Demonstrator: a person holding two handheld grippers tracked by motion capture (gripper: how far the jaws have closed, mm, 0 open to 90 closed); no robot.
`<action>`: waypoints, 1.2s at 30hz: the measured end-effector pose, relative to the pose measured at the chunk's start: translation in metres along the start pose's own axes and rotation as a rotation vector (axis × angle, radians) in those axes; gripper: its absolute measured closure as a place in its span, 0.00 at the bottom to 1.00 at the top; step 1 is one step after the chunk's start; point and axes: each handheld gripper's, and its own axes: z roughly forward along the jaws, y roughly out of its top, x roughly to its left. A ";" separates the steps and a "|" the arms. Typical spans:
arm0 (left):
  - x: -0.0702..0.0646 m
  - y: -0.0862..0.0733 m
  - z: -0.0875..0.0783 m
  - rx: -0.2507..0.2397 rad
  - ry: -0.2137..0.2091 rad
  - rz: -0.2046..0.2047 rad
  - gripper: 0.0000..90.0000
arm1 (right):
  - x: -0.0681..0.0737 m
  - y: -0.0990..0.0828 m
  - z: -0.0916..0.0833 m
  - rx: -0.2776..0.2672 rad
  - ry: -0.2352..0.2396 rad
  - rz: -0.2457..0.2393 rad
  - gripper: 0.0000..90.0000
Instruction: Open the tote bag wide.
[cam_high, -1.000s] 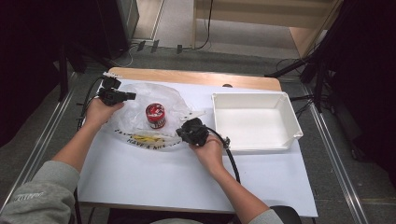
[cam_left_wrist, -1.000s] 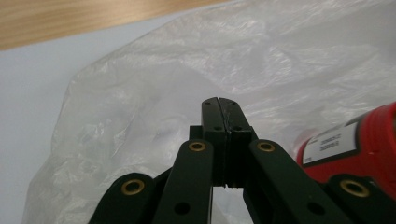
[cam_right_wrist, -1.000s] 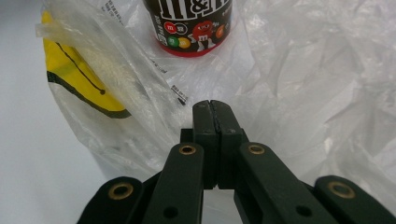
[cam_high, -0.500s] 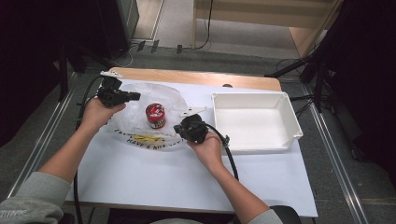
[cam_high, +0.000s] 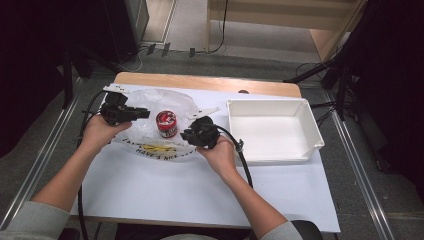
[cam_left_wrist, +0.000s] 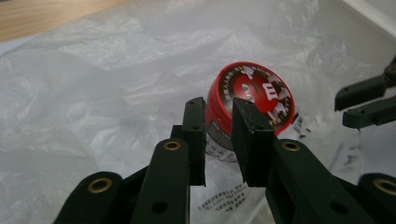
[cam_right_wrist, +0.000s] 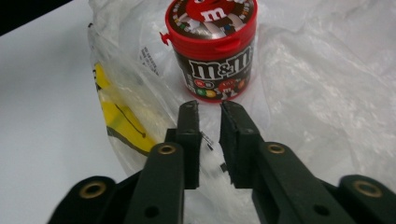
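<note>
Both grippers had let go of the bag and lifted a little since the earlier frame.
The left gripper and right gripper had jaws just opening, a narrow gap, nothing between them. The tub stood upright on the bag, mid-tabletop, between the grippers, left at 9 o'clock, right at 4; the tray lay at 3 o'clock.

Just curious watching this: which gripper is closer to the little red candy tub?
Right, narrowly, I'd say. The right gripper sits just beside the candy tub, at its lower right. The left gripper points at it from the other side, slightly farther off.
</note>
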 end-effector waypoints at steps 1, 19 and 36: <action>-0.001 -0.001 -0.001 -0.001 -0.008 -0.004 0.79 | 0.001 0.001 0.001 -0.002 0.002 -0.004 0.82; -0.017 -0.024 -0.007 -0.025 -0.034 -0.001 0.58 | 0.001 0.005 0.017 0.003 0.022 -0.003 0.54; -0.015 -0.044 -0.012 -0.035 -0.034 0.009 0.45 | 0.003 0.006 0.024 -0.006 0.021 -0.015 0.48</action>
